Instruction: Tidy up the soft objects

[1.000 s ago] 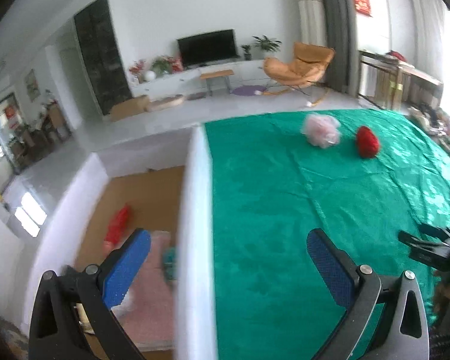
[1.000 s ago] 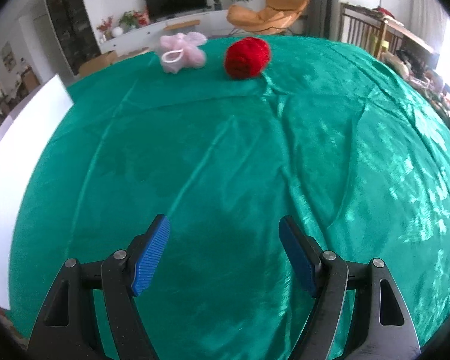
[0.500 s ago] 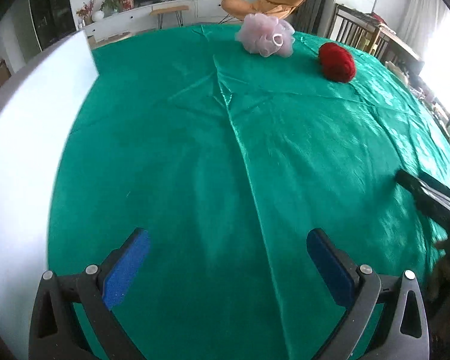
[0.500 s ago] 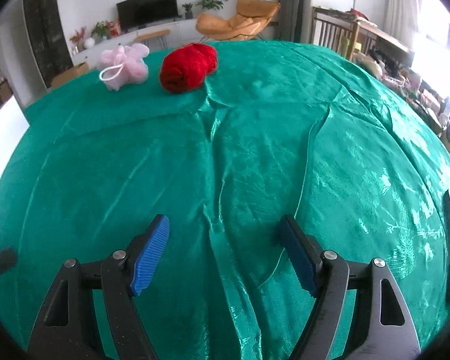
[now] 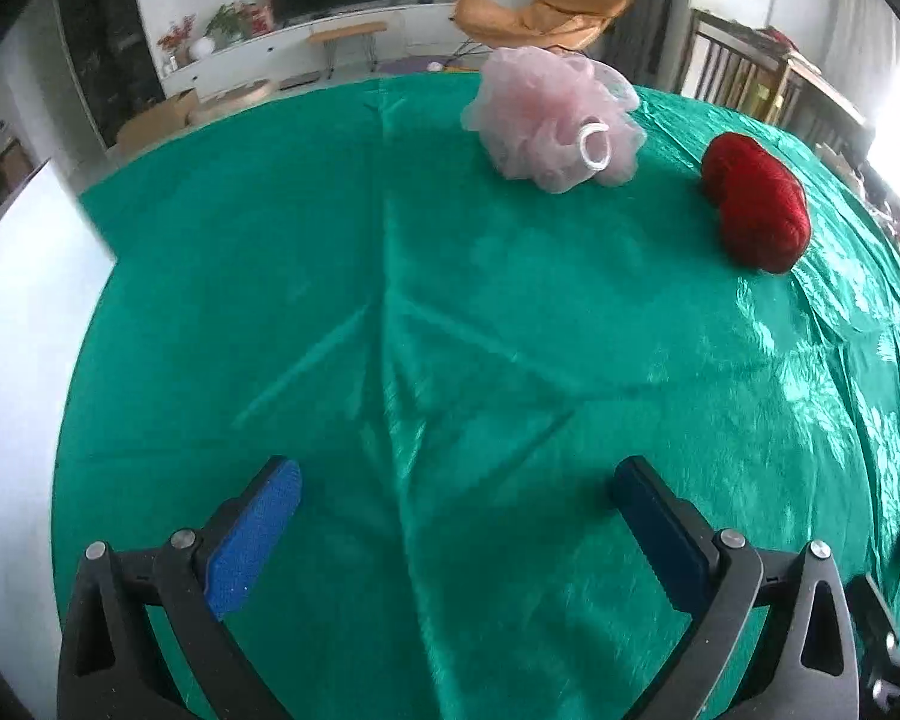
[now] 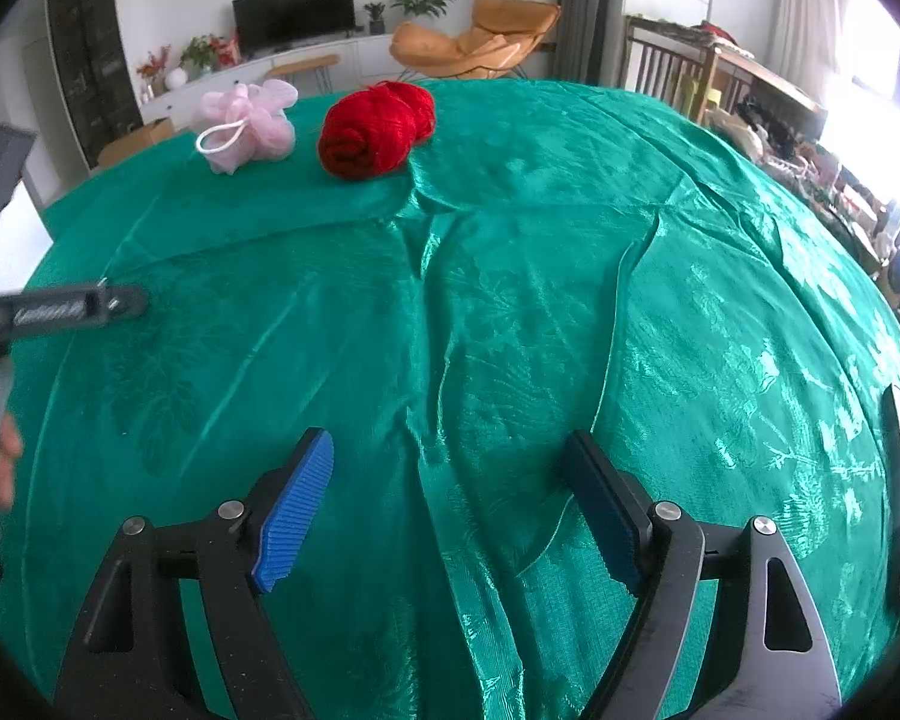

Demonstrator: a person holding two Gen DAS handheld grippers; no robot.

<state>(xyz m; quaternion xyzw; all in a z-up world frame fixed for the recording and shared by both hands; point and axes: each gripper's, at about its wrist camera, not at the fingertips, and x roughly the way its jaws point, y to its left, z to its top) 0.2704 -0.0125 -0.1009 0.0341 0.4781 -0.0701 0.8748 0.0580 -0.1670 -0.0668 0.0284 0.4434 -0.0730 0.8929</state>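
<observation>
Left tool (image 5: pixel 459 504) swung from box to cloth, pitched down, jaws wide

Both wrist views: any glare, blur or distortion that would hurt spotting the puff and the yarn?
Left wrist view: strong fisheye curving; window blown out at the right edge; sheen on the green cloth; pink puff and red yarn sharp enough. Right wrist view: same curving, window glare at right, glossy wrinkles; puff and yarn small but clear; left edge blurred.
</observation>
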